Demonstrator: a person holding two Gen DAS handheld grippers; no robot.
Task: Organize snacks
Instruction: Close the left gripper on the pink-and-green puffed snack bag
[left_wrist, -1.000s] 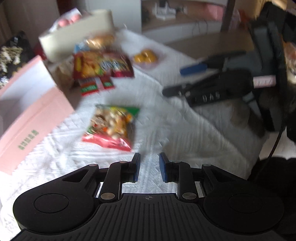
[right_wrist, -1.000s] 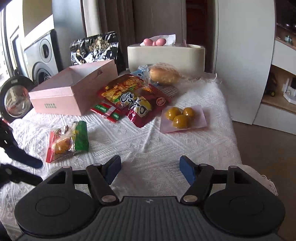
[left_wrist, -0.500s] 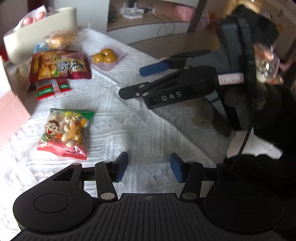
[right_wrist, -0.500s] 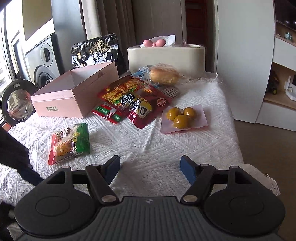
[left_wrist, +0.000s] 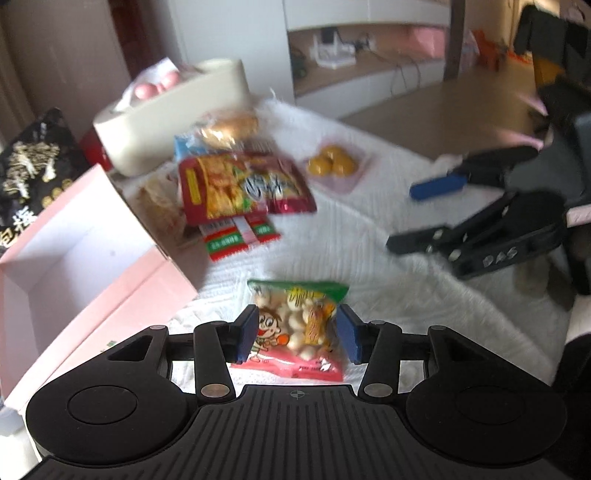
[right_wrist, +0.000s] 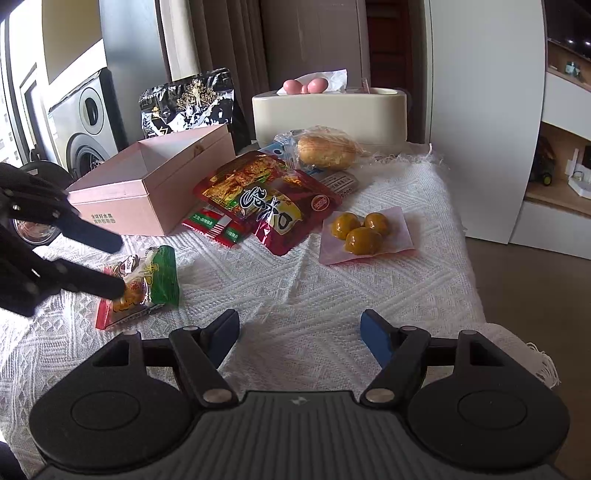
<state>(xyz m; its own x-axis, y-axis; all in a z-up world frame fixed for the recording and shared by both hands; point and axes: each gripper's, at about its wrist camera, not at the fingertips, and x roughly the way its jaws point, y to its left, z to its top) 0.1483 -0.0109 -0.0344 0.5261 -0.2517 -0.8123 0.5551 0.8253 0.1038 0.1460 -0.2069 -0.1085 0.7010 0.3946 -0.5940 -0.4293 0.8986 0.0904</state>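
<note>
A small green and red snack bag lies on the white tablecloth. My left gripper is open with its two blue pads either side of the bag, close to touching. In the right wrist view the bag sits at the left with the left gripper over it. My right gripper is open and empty above the cloth near the front edge. An open pink box stands at the left; its white inside shows in the left wrist view.
A big red snack bag, small red-green sachets, a wrapped bun and a pink tray of yellow pastries lie mid-table. A cream container and a black bag stand at the back.
My left gripper has opened wider and moved over the small snack bag, which now sits between its pads. The right gripper has barely moved.
</note>
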